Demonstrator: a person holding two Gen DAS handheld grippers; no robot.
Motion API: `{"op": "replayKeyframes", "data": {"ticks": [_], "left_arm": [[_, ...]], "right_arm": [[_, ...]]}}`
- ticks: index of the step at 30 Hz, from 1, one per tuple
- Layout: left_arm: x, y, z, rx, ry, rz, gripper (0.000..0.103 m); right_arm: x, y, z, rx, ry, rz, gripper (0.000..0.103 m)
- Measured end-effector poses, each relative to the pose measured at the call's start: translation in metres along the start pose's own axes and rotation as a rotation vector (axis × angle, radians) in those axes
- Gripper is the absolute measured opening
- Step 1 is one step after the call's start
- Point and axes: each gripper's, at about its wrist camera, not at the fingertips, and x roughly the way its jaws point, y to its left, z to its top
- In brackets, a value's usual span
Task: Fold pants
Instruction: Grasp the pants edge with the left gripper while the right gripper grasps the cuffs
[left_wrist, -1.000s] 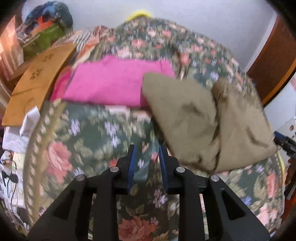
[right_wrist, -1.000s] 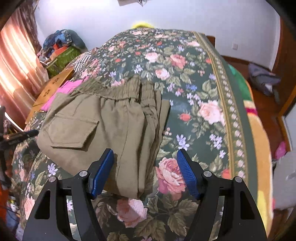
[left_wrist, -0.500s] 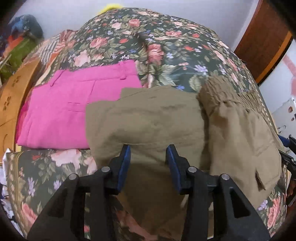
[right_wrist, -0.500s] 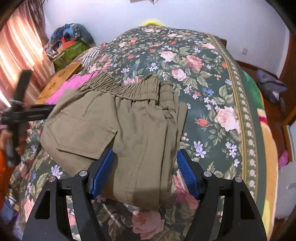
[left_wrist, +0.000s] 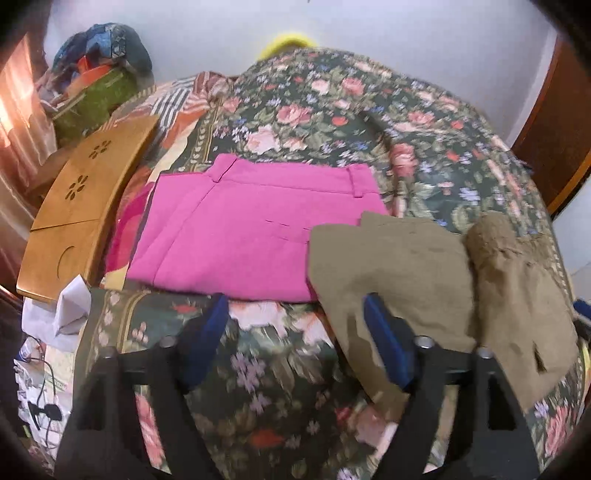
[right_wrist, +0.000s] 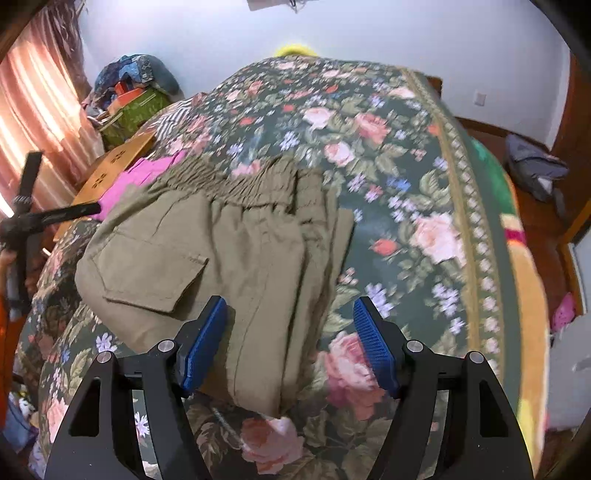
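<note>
The khaki cargo pants lie folded on the floral bedspread, elastic waistband at the far end, a flap pocket on top. They also show in the left wrist view at the right. My right gripper is open and empty, hovering over the near end of the pants. My left gripper is open and empty, above the bedspread just left of the pants. The left gripper also shows at the left edge of the right wrist view.
Folded pink pants lie beside the khaki ones. A wooden board and a green box with piled clothes sit at the bed's left. Cables and white paper lie at the left. A curtain hangs left; grey bag on the floor.
My left gripper opened wide, letting go of the khaki pants, and drew back to the left. My right gripper stayed open over the pants, shifting slightly.
</note>
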Motion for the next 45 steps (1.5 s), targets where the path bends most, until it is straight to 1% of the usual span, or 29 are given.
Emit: {"op": "replayKeyframes", "data": {"ticks": [2,4,5,9,12,15,19,23,26,27,28,29,31,32,33,34,35,36,37,38,40,41,42,43,45], "left_arm": [[-0.01,-0.004,-0.008,0.004,-0.004,-0.023,0.078],[-0.016,-0.008,-0.015,-0.015,-0.001,-0.057,0.08],[-0.017,-0.009,-0.018,-0.032,0.004,-0.087,0.08],[-0.007,-0.015,-0.029,-0.087,0.041,-0.177,0.082],[0.01,-0.022,-0.034,-0.088,0.089,-0.186,0.082],[0.022,-0.025,-0.038,-0.1,0.114,-0.217,0.082],[0.034,-0.032,-0.037,-0.092,0.122,-0.244,0.082],[0.044,-0.041,-0.031,-0.075,0.118,-0.264,0.082],[0.048,-0.044,-0.027,-0.073,0.11,-0.275,0.082],[0.049,-0.044,-0.026,-0.072,0.107,-0.279,0.082],[0.049,-0.044,-0.026,-0.071,0.101,-0.283,0.079],[0.049,-0.044,-0.025,-0.073,0.099,-0.287,0.076],[0.049,-0.044,-0.024,-0.073,0.099,-0.304,0.061],[0.049,-0.045,-0.024,-0.068,0.098,-0.305,0.058],[0.048,-0.046,-0.023,-0.06,0.094,-0.303,0.054],[0.047,-0.048,-0.023,-0.048,0.087,-0.296,0.05],[0.046,-0.05,-0.023,-0.038,0.084,-0.284,0.048],[0.045,-0.05,-0.022,-0.033,0.082,-0.275,0.043],[0.044,-0.05,-0.022,-0.03,0.08,-0.263,0.034],[0.042,-0.049,-0.021,-0.028,0.078,-0.247,0.03],[0.04,-0.046,-0.019,-0.035,0.077,-0.245,0.02],[0.036,-0.044,-0.018,-0.045,0.074,-0.247,0.017],[0.034,-0.043,-0.018,-0.047,0.071,-0.245,0.012],[0.029,-0.043,-0.017,-0.045,0.062,-0.241,0.009],[0.018,-0.043,-0.015,-0.035,0.035,-0.248,0.006]], "right_arm": [[-0.01,-0.004,0.007,0.014,-0.027,-0.003,0.068],[-0.019,-0.008,0.012,0.031,-0.054,-0.008,0.068],[-0.02,-0.01,0.015,0.037,-0.06,-0.008,0.068],[-0.018,-0.014,0.021,0.056,-0.062,0.004,0.068],[-0.002,-0.014,0.023,0.053,-0.029,0.007,0.068],[0.021,-0.019,0.023,0.072,0.033,0.04,0.068],[0.05,-0.027,0.022,0.114,0.097,0.107,0.068],[0.063,-0.034,0.024,0.143,0.126,0.16,0.068],[0.067,-0.034,0.025,0.133,0.135,0.177,0.068],[0.067,-0.033,0.025,0.122,0.133,0.179,0.065],[0.067,-0.031,0.026,0.111,0.128,0.188,0.06],[0.066,-0.031,0.026,0.104,0.128,0.192,0.059],[0.063,-0.028,0.027,0.089,0.118,0.191,0.053],[0.062,-0.026,0.027,0.08,0.115,0.19,0.051],[0.063,-0.025,0.029,0.073,0.114,0.186,0.047],[0.062,-0.023,0.03,0.056,0.11,0.181,0.042],[0.06,-0.021,0.031,0.039,0.102,0.171,0.039],[0.06,-0.02,0.033,0.031,0.1,0.169,0.034],[0.059,-0.02,0.035,0.027,0.096,0.17,0.029],[0.057,-0.019,0.036,0.024,0.091,0.173,0.027],[0.054,-0.019,0.039,0.022,0.081,0.176,0.02],[0.054,-0.019,0.042,0.022,0.078,0.176,0.019],[0.052,-0.018,0.043,0.018,0.074,0.173,0.017],[0.051,-0.016,0.044,0.016,0.07,0.172,0.014],[0.046,-0.014,0.046,0.013,0.055,0.171,0.012]]}}
